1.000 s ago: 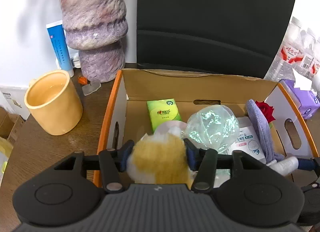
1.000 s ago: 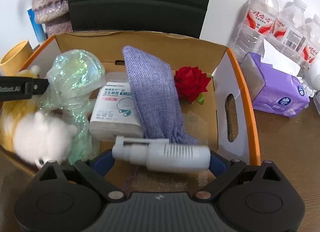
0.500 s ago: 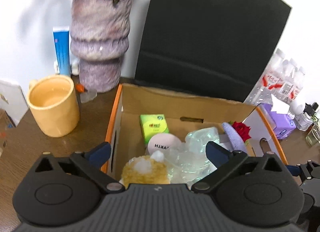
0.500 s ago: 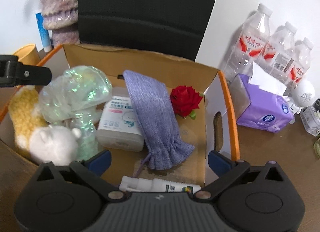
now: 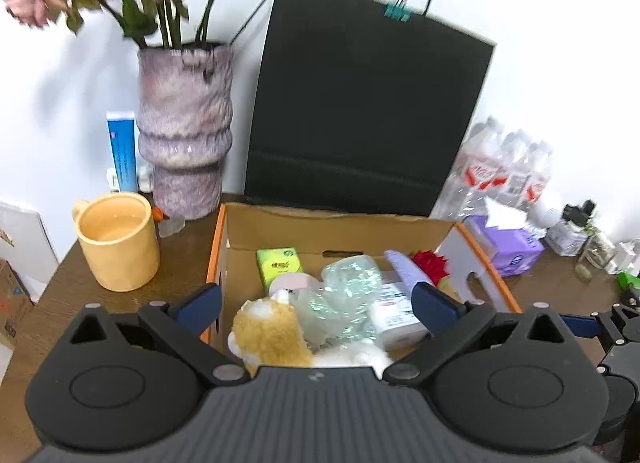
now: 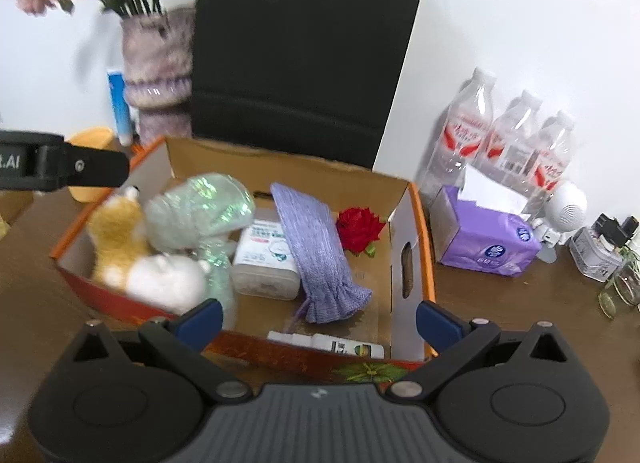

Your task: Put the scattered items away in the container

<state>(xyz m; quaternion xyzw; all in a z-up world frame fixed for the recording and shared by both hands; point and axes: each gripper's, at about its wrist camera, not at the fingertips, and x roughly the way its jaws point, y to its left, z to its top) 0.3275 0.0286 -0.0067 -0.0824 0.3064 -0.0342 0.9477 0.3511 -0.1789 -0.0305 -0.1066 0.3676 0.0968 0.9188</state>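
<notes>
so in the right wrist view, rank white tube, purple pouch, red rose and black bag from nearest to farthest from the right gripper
1. white tube: lying just inside the box's near wall, closest to the right gripper.
2. purple pouch: mid-box.
3. red rose: right rear of the box.
4. black bag: standing behind the box.

Behind the box we see a black paper bag (image 5: pixel 360 111) beside a purple vase (image 5: pixel 185 131) of flowers, with a yellow mug (image 5: pixel 118 241) nearby. To our right stand three water bottles (image 6: pixel 508 139) and a purple tissue pack (image 6: pixel 486 241).
</notes>
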